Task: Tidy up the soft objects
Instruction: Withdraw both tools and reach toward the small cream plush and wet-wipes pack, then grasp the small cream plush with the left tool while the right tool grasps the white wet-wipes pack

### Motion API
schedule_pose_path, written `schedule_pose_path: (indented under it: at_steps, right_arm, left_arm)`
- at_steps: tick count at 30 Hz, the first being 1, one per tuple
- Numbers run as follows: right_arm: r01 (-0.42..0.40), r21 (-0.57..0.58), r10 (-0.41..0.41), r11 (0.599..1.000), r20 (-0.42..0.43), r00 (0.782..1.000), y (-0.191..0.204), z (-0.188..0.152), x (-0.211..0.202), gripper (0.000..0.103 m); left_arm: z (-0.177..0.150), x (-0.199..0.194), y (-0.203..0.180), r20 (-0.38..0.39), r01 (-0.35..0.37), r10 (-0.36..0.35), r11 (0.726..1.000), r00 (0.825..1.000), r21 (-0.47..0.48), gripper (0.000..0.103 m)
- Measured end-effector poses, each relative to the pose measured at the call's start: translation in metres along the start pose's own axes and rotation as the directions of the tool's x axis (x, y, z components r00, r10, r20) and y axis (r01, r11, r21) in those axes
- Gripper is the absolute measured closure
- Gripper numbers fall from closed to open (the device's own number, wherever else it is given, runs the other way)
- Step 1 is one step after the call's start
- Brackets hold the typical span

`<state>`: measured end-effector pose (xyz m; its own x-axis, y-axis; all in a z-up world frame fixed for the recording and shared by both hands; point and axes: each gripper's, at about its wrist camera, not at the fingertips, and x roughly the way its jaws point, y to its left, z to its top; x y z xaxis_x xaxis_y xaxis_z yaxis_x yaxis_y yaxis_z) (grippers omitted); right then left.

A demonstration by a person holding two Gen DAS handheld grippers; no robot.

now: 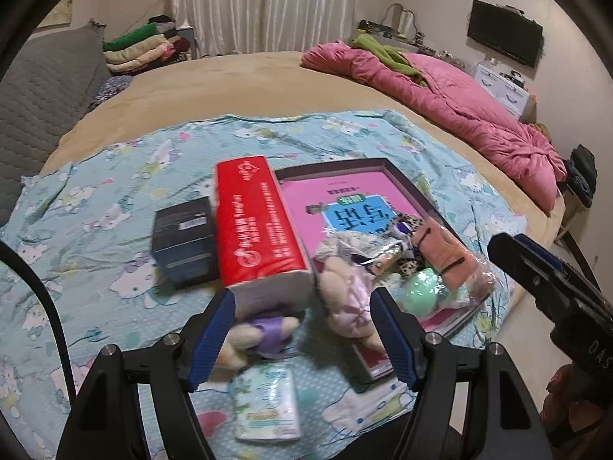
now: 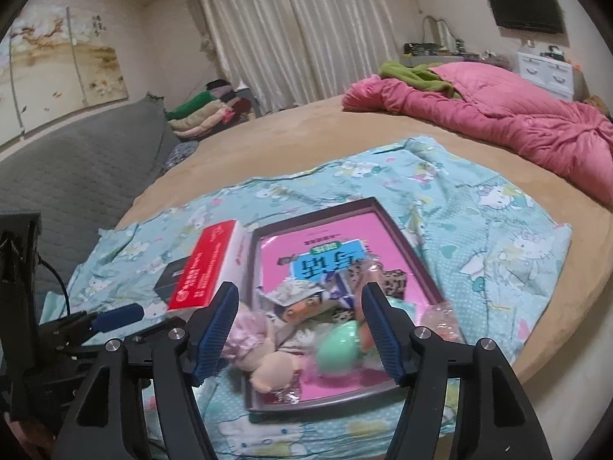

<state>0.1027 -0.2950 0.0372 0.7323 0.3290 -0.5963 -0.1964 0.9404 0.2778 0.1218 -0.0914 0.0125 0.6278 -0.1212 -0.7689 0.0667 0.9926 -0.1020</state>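
Observation:
A dark-rimmed tray (image 1: 387, 166) (image 2: 387, 214) with a pink book lies on a Hello Kitty sheet (image 1: 95, 207). On it sit a pile of soft things: a pink-dressed plush doll (image 1: 346, 287) (image 2: 268, 368), a green ball (image 1: 421, 285) (image 2: 339, 352), and bagged fabric items (image 1: 448, 253). A red tissue pack (image 1: 260, 226) (image 2: 208, 268) lies left of the tray, its near end on a purple-bowed plush (image 1: 260, 331). My left gripper (image 1: 302, 335) is open above that plush and the doll. My right gripper (image 2: 297, 331) is open over the tray's near end.
A black box (image 1: 186, 241) sits left of the red pack. A small tissue packet (image 1: 268, 406) lies near the bed edge. A pink quilt (image 1: 440, 92) lies at the far right, folded clothes (image 1: 149, 46) at the back left, a grey sofa (image 2: 76, 168) left.

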Motion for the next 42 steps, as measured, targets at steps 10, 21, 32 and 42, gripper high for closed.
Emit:
schedule_pose_path:
  at_steps: [10, 21, 32, 42]
  right_arm:
    - [-0.072, -0.07, 0.07, 0.995, -0.03, 0.997, 0.044, -0.005, -0.004, 0.031]
    - [-0.129, -0.112, 0.114, 0.985, -0.133, 0.985, 0.082, -0.026, 0.006, 0.03]
    - [-0.164, -0.148, 0.119, 0.975, -0.27, 0.955, 0.1, -0.055, 0.031, 0.029]
    - [-0.167, -0.156, 0.099, 0.974, -0.368, 0.925, 0.102, -0.071, 0.056, 0.029]
  left_arm:
    - [-0.004, -0.016, 0.064, -0.007, -0.051, 0.051, 0.995, 0.999, -0.088, 0.03]
    - [-0.021, -0.005, 0.097, -0.08, -0.037, 0.028, 0.993, 0.996, -0.116, 0.029]
    - [-0.043, 0.029, 0.097, -0.161, 0.016, -0.026, 0.998, 0.987, -0.064, 0.024]
    - [-0.039, 0.072, 0.091, -0.226, 0.032, -0.029, 0.999, 0.974, 0.008, 0.022]
